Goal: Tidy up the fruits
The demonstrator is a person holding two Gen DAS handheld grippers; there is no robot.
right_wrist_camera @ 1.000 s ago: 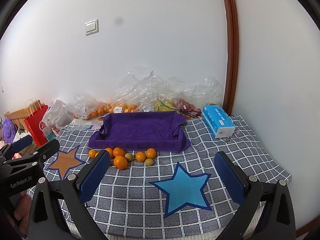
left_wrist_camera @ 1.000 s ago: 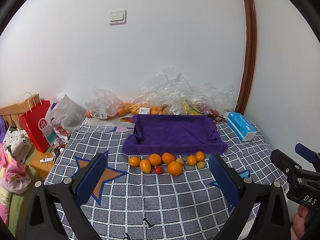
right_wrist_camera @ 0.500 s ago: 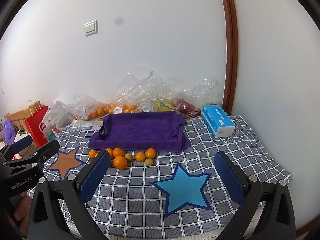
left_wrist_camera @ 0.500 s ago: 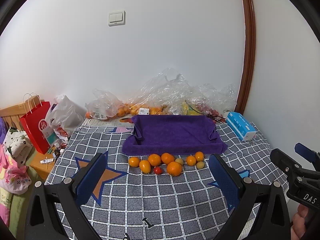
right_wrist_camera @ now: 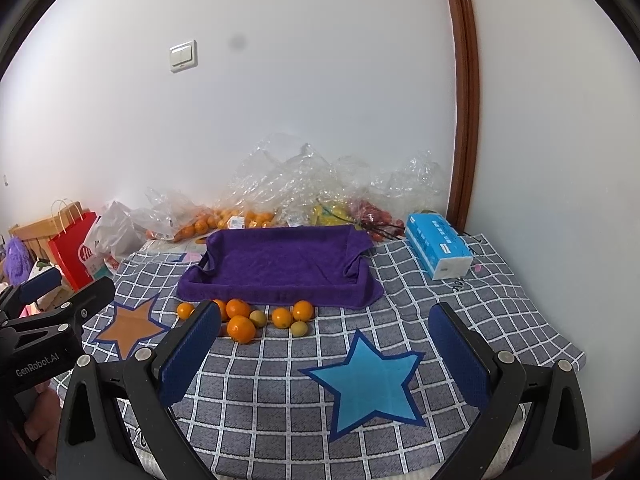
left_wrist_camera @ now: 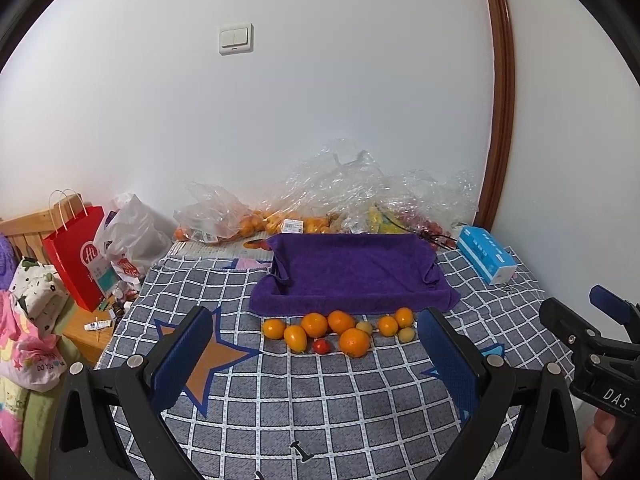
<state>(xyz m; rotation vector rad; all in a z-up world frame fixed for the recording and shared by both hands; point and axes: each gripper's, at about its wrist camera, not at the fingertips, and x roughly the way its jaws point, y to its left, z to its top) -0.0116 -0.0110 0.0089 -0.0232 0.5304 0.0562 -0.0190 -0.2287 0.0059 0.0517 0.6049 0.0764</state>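
You hold both grippers above a bed spread with a grey checked cloth point(left_wrist_camera: 360, 400), facing a purple towel-lined tray point(left_wrist_camera: 352, 272), the landmark for everything here. Far left of the tray, beyond the bed's edge, stands a red paper bag point(left_wrist_camera: 76, 256). Your left gripper point(left_wrist_camera: 316, 356) hovers in front of the tray, its blue-padded fingers spread wide with nothing between them. Just in front of the tray's near edge lies a loose row of fruits point(left_wrist_camera: 340, 330): several oranges, one small red tomato point(left_wrist_camera: 321, 346) and two pale greenish fruits, all on the cloth, none inside the tray. Behind the tray, against the wall, are crumpled clear plastic bags point(right_wrist_camera: 296, 196) holding more fruit. Right of the tray lies a blue tissue pack point(right_wrist_camera: 438, 250). Your right gripper point(right_wrist_camera: 326, 356) hovers in front and to the right of the tray, its fingers likewise wide apart and holding nothing.
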